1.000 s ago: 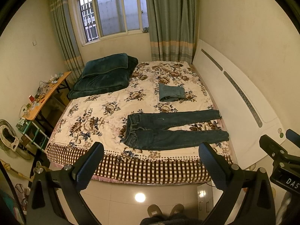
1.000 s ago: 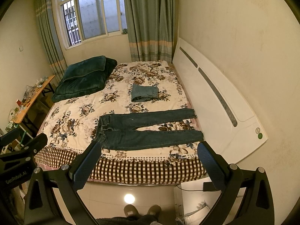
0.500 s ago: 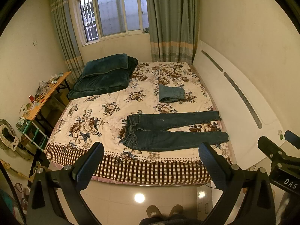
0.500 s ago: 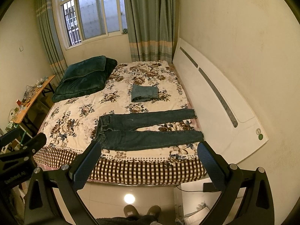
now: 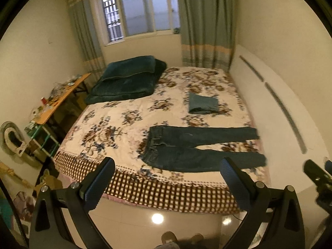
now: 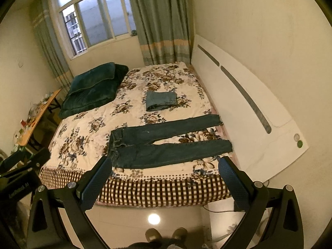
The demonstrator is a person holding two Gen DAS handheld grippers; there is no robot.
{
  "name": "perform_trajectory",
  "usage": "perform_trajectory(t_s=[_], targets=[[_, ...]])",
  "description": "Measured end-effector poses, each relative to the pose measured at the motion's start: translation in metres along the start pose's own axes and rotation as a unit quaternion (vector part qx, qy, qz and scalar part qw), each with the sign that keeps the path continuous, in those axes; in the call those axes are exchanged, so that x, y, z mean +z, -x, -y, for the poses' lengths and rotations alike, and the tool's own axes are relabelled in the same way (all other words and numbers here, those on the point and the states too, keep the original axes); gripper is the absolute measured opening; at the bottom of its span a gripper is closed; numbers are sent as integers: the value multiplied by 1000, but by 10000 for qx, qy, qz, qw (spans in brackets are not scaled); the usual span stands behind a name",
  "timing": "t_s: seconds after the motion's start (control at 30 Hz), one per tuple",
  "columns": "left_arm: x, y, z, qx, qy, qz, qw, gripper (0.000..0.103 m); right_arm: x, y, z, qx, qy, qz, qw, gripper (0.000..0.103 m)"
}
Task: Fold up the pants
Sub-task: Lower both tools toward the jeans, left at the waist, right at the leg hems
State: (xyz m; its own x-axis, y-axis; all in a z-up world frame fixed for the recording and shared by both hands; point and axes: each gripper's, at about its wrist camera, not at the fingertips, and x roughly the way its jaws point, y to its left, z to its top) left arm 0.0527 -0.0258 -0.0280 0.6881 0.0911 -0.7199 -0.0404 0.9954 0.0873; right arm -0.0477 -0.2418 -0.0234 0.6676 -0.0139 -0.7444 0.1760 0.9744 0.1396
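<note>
Dark blue jeans (image 5: 197, 147) lie flat near the front edge of the floral bed, waistband to the left, both legs spread to the right; they also show in the right wrist view (image 6: 166, 143). A folded pair of lighter jeans (image 5: 203, 103) rests behind them, also seen in the right wrist view (image 6: 160, 100). My left gripper (image 5: 168, 182) is open and empty, held above the floor in front of the bed. My right gripper (image 6: 164, 180) is open and empty, also short of the bed edge.
The bed (image 5: 128, 120) carries a dark green folded blanket (image 5: 128, 78) at the back left. A cluttered wooden desk (image 5: 60, 99) stands left of the bed. A white headboard panel (image 6: 249, 112) leans on the right wall. A tiled floor (image 5: 157, 217) lies below.
Both grippers have tilted and shifted a little closer to the bed; the views have rotated slightly. The jeans have not moved and both grippers stay open.
</note>
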Motion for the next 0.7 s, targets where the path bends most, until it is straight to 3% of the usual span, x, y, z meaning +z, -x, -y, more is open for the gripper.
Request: perform_trajectory(t_s=[0.17,0.33,0.57,0.7], targets=[[4,-68,3,409,-66,-373,9984,103,8,-65,15,-108,-71,-87,9999,103],[22,-156,7,547,-46,-758,9956,103,24,-167,23,-303,-117,-425,9986,103],[60,-300,20,340,-209,-1332,9903,103,57,-334,28,-546,-204,-1024,9930,103],[83,-388,39,253,-676,-1555,9852,102,82,-442,30,-682,-146,-1356,9883,103]])
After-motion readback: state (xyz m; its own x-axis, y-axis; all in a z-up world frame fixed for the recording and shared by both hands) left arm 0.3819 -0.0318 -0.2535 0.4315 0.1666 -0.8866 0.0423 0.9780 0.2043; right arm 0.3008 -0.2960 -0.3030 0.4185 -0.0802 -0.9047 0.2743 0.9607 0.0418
